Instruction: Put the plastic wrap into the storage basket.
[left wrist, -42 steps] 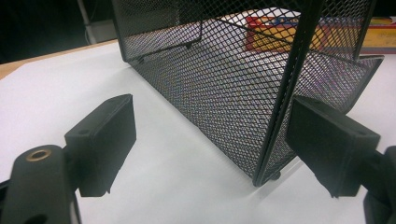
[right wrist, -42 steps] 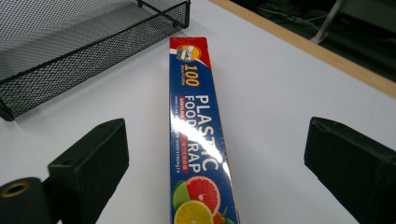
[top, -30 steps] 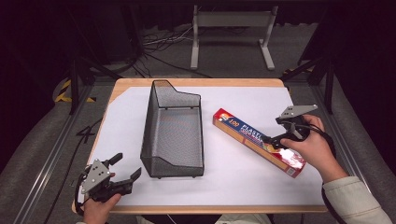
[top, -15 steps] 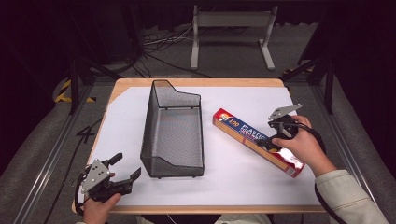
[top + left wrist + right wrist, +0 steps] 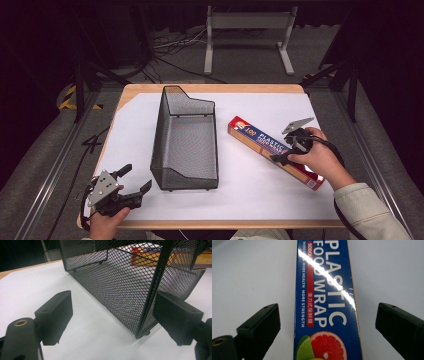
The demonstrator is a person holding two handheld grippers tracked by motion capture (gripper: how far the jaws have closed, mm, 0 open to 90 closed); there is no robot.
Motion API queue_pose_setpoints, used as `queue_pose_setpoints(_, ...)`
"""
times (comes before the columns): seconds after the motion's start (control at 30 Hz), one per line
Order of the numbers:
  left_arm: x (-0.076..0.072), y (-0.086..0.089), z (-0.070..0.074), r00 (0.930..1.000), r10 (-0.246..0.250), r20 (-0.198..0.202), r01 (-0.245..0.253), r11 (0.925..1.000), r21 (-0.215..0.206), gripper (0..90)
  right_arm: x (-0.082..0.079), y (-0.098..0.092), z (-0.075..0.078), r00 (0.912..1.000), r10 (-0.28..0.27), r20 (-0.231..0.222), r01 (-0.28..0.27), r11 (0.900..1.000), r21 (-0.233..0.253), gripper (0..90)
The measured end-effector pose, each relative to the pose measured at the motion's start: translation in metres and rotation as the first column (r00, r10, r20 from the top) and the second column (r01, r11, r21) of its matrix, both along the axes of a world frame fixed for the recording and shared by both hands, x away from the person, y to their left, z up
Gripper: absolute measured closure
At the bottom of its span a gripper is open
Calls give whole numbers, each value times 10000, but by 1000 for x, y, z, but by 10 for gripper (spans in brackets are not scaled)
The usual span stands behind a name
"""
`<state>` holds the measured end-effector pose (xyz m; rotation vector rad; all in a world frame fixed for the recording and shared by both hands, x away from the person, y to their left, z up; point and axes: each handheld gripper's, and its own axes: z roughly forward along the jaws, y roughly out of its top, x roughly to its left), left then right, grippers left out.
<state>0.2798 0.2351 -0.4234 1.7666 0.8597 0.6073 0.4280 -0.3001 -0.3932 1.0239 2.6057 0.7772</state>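
Plastic wrap box (image 5: pixel 274 151) lay diagonally on white sheet (image 5: pixel 260 192), right of mesh basket (image 5: pixel 186 140). Left gripper (image 5: pixel 131 186) rested at front-left table corner, jaws open, near basket's front corner. Basket sat empty. Right gripper (image 5: pixel 289 146), jaws wide, had dropped over box, straddling it; earlier it hovered beside it.

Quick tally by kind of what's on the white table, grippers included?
Black wire-mesh basket: 1
Long blue and red plastic wrap box: 1
Handheld black two-jaw grippers: 2, left gripper, right gripper
Total: 4
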Motion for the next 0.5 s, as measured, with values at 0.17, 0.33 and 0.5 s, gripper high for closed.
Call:
queue_pose_setpoints(0.17,0,0,0,10000,-11,-30,11,10000,-24,173,2,3,-5,9993,184,-328,-196,9992,-344,155)
queue_pose_setpoints(0.33,0,0,0,10000,-13,-34,13,10000,-29,173,3,7,-11,9988,100,-470,-121,9989,-455,198)
queue_pose_setpoints(0.5,0,0,0,10000,-12,-36,12,10000,-44,172,5,9,-14,9979,87,-641,-127,9981,-610,203)
